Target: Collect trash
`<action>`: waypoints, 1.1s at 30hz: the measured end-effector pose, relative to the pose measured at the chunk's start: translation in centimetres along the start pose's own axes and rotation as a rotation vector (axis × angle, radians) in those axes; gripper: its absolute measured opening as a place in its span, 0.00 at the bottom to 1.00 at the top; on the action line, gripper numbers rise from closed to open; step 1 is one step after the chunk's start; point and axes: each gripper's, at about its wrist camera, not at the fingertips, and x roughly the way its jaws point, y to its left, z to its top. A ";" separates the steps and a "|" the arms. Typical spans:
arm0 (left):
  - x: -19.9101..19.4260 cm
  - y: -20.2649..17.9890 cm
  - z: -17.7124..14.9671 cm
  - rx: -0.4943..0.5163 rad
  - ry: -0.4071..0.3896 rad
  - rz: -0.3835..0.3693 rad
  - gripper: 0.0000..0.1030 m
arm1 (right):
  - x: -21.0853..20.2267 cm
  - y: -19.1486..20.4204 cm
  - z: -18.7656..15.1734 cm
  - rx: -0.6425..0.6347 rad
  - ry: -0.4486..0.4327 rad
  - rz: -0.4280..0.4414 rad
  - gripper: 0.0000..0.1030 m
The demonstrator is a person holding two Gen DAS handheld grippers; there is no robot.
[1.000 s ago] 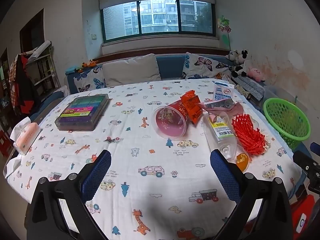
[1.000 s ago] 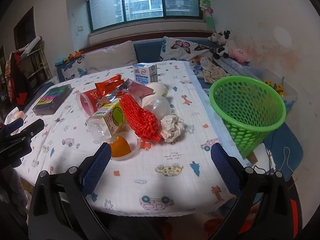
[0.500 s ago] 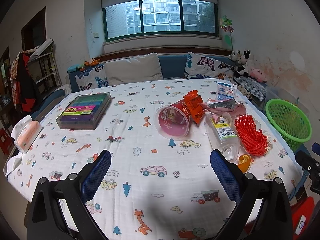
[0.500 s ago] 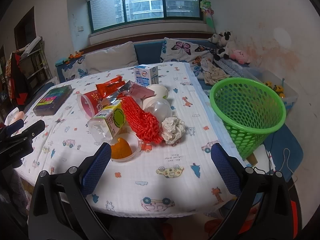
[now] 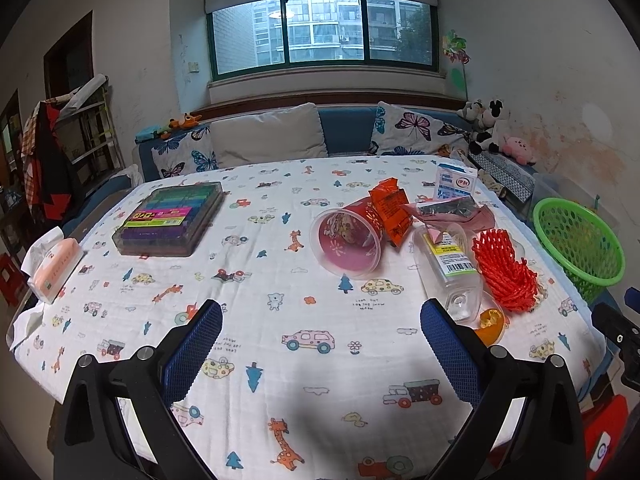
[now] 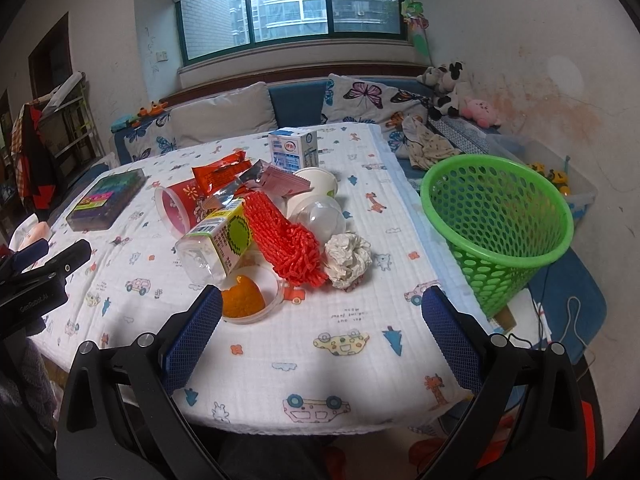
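Trash is heaped on the right side of the table: a tipped red cup (image 5: 348, 242) (image 6: 180, 206), an orange snack wrapper (image 5: 390, 210), a clear bottle with a yellow label (image 5: 450, 264) (image 6: 218, 240), red foam netting (image 5: 504, 276) (image 6: 286, 244), a crumpled paper ball (image 6: 347, 255), a small dish of orange peel (image 6: 246, 300) and a milk carton (image 6: 294, 150). A green mesh basket (image 6: 500, 232) (image 5: 580, 248) stands off the table's right edge. My left gripper (image 5: 320, 344) hovers open over the near tablecloth. My right gripper (image 6: 320, 332) is open too, just short of the peel dish.
A flat case of coloured items (image 5: 170, 218) and a pink tissue pack (image 5: 54, 266) lie on the table's left side. A sofa with cushions (image 5: 268, 136) and plush toys (image 5: 486, 124) runs behind. A clothes rack (image 5: 44, 160) stands at far left.
Both grippers have pulled back and risen slightly, so the table and trash sit a little farther off. Nothing on the table has moved.
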 end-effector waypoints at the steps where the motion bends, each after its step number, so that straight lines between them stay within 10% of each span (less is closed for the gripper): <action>1: 0.0 0.0 0.0 0.000 0.000 0.001 0.93 | 0.0 0.0 0.0 0.002 0.000 0.002 0.96; 33: 0.6 0.5 -0.3 -0.004 0.008 0.009 0.93 | 0.5 0.0 0.0 -0.004 0.007 0.007 0.96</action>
